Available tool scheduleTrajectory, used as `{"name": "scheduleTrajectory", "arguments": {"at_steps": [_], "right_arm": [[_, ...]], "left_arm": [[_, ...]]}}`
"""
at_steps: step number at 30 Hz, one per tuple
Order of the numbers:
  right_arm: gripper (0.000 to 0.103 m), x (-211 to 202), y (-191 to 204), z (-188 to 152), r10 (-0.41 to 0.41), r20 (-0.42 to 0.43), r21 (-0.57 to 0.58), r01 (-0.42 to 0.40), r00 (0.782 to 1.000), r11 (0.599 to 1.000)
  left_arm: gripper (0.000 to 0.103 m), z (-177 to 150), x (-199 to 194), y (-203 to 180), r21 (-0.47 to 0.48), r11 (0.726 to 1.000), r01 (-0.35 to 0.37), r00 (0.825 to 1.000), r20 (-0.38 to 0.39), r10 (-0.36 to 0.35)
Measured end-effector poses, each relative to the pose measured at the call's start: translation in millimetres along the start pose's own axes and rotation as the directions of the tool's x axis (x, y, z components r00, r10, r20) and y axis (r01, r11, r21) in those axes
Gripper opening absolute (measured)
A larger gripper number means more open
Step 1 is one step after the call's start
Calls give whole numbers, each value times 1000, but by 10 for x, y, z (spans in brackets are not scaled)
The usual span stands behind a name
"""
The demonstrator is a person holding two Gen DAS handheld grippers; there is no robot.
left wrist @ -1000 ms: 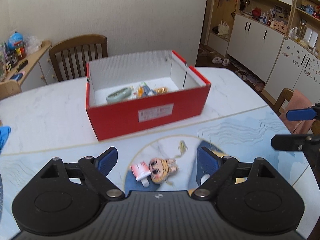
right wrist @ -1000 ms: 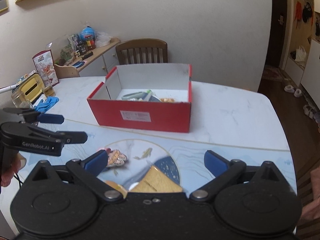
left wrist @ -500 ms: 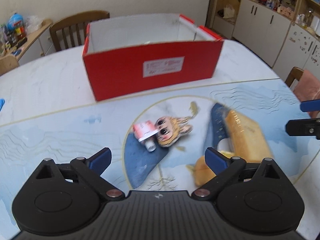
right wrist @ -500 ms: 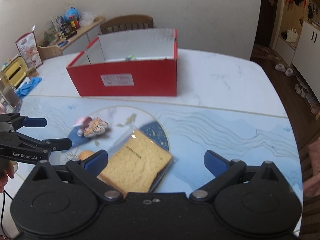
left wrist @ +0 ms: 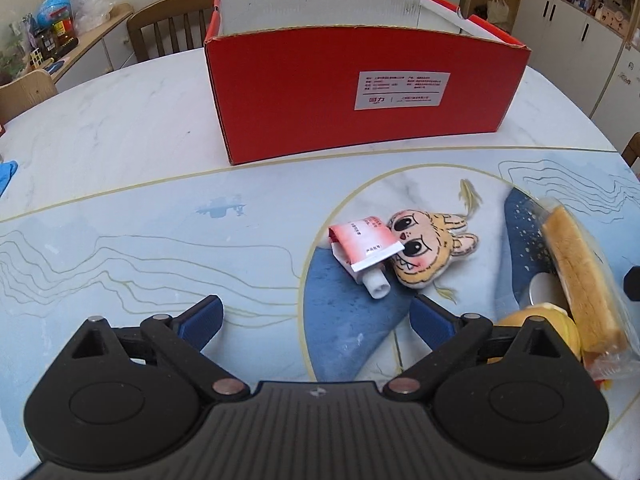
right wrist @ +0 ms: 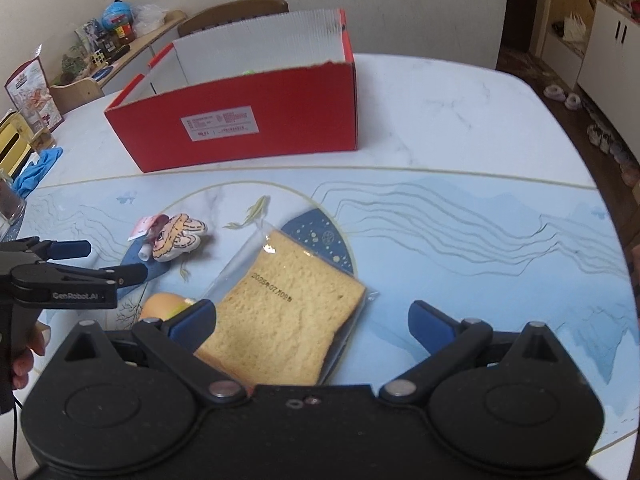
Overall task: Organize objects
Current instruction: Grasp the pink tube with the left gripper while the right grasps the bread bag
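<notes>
Both grippers hang released, left gripper [left wrist: 316, 322] behind the red-and-white tube [left wrist: 365, 250], whose white cap points toward it, long axis slanting.

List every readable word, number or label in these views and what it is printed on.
"GenRobot.AI": side of the left hand-held gripper.
"2025 07 ..." date stamp, last digits unclear: bagged bread slice.
"回力": white label on the red box; its other lines too small.
Red-and-white tube: print too small to read.
</notes>
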State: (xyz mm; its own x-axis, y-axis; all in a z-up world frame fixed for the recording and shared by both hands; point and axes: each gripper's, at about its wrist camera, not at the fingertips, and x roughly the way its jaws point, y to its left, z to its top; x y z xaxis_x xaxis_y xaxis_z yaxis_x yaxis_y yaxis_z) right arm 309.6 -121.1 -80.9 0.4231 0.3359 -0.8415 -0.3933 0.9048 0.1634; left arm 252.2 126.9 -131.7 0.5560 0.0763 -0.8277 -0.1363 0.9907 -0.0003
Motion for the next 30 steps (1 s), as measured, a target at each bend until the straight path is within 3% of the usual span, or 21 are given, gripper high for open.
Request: {"name": "scheduleTrajectory", "arguments": {"at_steps": [12, 24, 27, 29, 30], "right_arm": [[102, 318, -9, 125, 9, -89, 175, 6, 996, 985], [98, 416, 77, 227, -3, -105, 200, 24, 994, 979], [97, 444, 129, 238, -12, -112, 184, 33, 994, 982], [94, 455, 159, 240, -17, -116, 175, 37, 993, 984], [94, 459, 171, 241, -20, -117, 170, 40, 993, 985]], "left_arm": [[100, 68, 184, 75, 3, 1000, -16, 999, 28, 16], [97, 131, 236, 36, 36, 999, -3, 998, 70, 1], [83, 159, 232, 12, 43, 999, 1, 997, 82, -4], [65, 185, 216, -10, 55, 998, 9, 996, 88, -13], [61, 198, 211, -21, 60, 998, 14, 996, 86, -19]]}}
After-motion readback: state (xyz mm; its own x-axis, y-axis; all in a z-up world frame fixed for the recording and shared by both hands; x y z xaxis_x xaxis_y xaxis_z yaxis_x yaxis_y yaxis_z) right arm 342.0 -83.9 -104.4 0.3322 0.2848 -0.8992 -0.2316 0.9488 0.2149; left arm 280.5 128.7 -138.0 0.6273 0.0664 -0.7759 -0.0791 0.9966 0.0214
